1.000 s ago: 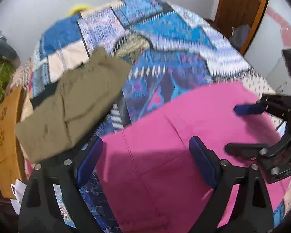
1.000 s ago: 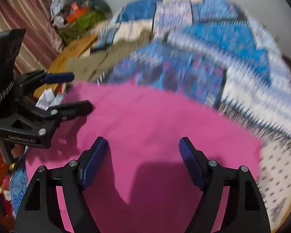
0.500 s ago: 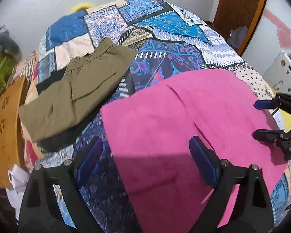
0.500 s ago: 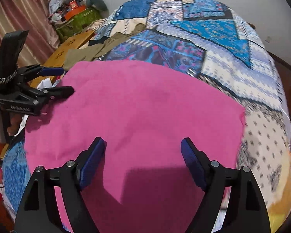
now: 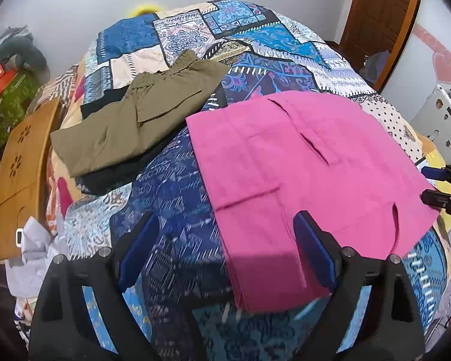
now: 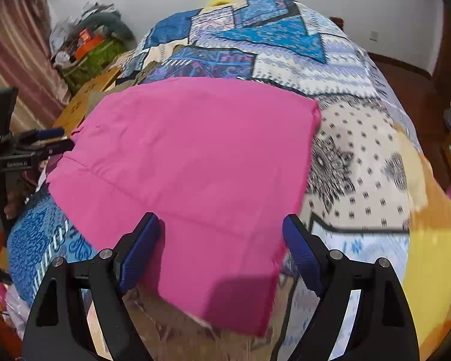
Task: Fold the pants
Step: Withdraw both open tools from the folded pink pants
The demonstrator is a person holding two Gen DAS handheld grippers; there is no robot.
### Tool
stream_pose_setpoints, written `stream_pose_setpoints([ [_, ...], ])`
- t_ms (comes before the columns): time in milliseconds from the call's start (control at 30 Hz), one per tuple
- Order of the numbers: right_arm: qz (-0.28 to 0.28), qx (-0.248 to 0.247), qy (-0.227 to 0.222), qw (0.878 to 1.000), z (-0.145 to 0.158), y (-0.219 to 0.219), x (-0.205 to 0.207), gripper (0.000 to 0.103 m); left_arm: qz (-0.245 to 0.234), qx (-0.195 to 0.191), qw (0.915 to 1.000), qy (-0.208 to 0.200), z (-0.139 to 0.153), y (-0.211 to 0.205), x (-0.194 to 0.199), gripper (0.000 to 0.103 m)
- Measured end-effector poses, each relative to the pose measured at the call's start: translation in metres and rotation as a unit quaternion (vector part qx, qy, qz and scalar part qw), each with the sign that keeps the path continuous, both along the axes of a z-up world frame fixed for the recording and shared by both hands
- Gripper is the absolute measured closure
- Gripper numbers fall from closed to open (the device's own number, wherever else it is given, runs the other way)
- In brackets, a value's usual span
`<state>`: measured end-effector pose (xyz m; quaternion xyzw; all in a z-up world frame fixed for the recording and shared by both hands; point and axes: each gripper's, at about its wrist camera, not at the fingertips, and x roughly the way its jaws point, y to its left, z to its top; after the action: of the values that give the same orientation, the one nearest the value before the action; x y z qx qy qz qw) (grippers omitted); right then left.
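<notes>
Both my claws have drawn back from the pink pants (image 5: pixel 303 162) since a second ago, so more patterned bedspread (image 5: pixel 177 198) now shows under my left claw (image 5: pixel 225 249), which earlier hung over pink cloth. Left claw stands wide open, nothing between its pads; only its right pad overlaps the pants' near-left corner in the view. My right claw (image 6: pixel 221 246) is opening, with the near hem of the pants (image 6: pixel 201 162) below the gap but not pinched.

From the left camera the pants lie flat from 6 to 2 o'clock, their left edge running straight up toward 12. Open quilt lies at 7 to 9 o'clock. From the right camera, free spread (image 6: pixel 360 156) sits at 2 to 4 o'clock, past the pants' right edge.

Farther out, at 10 o'clock, one olive pair of pants (image 5: pixel 141 117) rests folded on something dark, perhaps another garment; I cannot tell. So I count two pants, two claws, one bed. At 9 o'clock a wooden board (image 5: pixel 21 174) borders the bed.
</notes>
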<state>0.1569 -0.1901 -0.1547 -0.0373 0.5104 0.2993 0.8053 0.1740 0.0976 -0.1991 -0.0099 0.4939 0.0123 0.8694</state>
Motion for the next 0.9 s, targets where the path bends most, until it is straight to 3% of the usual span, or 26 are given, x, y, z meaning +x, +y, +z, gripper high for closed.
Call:
stream_pose_setpoints([
  [167,-0.019,-0.002,-0.006,1.000,0.002,-0.008,-0.009,0.021,0.011,0.008,0.9999,-0.007,0.007,0.001,-0.013,0.011],
  [300,-0.035,-0.012,-0.029,0.999,0.011,-0.005,-0.011,0.021,0.034,-0.032,0.9989,-0.006,0.014,0.010,-0.023,0.011],
  [433,-0.025,0.014,-0.053,0.998,0.028,0.009,-0.016,0.021,0.065,-0.053,0.9964,-0.014,0.020,0.014,-0.033,0.011],
  [567,-0.010,0.027,-0.081,0.996,0.039,0.036,-0.020,0.021,0.073,-0.107,0.9916,-0.006,0.017,0.015,-0.038,0.011],
  [700,0.017,0.025,-0.068,0.997,0.032,0.067,-0.019,0.021,0.073,-0.169,0.9828,0.009,0.009,0.015,-0.042,0.011],
  [900,0.045,-0.003,-0.040,0.998,0.010,0.092,-0.019,0.021,0.066,-0.211,0.9750,0.024,0.002,0.008,-0.050,0.011],
])
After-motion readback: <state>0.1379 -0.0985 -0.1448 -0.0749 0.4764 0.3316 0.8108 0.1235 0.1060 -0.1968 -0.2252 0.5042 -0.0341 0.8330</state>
